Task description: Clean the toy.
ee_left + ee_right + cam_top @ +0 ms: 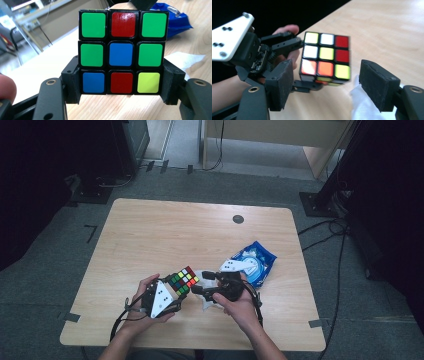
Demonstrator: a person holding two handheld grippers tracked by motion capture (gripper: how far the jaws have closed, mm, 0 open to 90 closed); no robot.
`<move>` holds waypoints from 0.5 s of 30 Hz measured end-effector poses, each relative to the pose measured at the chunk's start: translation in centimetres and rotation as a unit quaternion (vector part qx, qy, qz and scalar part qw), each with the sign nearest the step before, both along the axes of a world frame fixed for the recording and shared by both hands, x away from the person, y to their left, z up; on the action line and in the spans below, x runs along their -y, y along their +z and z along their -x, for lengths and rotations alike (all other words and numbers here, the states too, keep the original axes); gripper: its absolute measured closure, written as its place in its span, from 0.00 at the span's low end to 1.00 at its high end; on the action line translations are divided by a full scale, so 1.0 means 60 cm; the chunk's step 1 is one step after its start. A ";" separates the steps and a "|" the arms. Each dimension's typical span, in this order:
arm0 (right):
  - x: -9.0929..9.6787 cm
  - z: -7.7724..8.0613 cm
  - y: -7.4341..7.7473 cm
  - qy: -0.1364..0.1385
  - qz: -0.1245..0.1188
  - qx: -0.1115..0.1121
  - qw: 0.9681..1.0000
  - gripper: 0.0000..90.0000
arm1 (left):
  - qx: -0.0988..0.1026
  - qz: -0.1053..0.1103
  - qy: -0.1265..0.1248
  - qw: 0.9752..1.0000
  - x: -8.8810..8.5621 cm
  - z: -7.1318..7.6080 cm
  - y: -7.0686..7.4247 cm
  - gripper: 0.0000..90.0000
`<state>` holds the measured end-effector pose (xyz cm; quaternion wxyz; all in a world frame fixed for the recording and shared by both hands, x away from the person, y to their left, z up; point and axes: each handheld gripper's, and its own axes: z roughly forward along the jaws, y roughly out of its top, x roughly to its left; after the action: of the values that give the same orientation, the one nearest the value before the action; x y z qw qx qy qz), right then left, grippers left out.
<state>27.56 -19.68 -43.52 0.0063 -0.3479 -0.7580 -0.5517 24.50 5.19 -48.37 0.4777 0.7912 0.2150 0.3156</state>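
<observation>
One Rubik's cube (183, 280) is being held above the near part of the wooden table (165, 230), with the left gripper (172, 290) clamping its bottom layer between both pads. The right gripper (200, 282) is hovering just beside the cube with its jaws spread and nothing pressed between them, the cube sitting beyond its pads (280, 83) in the right gripper view. One blue plastic bag (257, 262) is lying on the table just past the right hand (240, 302), and one crumpled white tissue (206, 302) is lying under that gripper, close to the cube but apart from it. A small dark round cap (238, 219) is sitting well away near the far edge. The left gripper view is showing a face the others do not: four green, two red, two blue and one yellow sticker. The right gripper view is showing another face with white, yellow, red and orange stickers, slightly blurred. Two hands and two grippers are working here.
</observation>
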 end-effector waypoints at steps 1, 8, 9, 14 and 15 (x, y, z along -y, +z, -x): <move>0.003 0.000 -0.001 -0.007 -0.001 0.007 1.000 0.32 | -0.008 0.008 0.004 1.000 -0.005 -0.004 -0.001 0.38; -0.002 -0.012 -0.049 -0.060 0.078 0.032 0.995 0.35 | -0.048 0.046 0.019 0.998 -0.028 -0.017 0.002 0.38; -0.005 -0.014 -0.060 -0.070 0.098 0.037 0.992 0.35 | -0.050 0.049 0.019 0.997 -0.029 -0.017 0.002 0.38; -0.016 -0.021 -0.104 -0.085 0.147 0.035 0.985 0.35 | -0.063 0.063 0.015 0.996 -0.031 -0.019 0.003 0.38; -0.018 -0.021 -0.113 -0.089 0.158 0.035 0.983 0.37 | -0.065 0.066 0.014 0.996 -0.032 -0.019 0.003 0.38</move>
<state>28.83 -18.58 -50.30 -0.1244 -0.3910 -0.8012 -0.4356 25.65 7.10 -48.17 0.5091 0.7737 0.2770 0.2560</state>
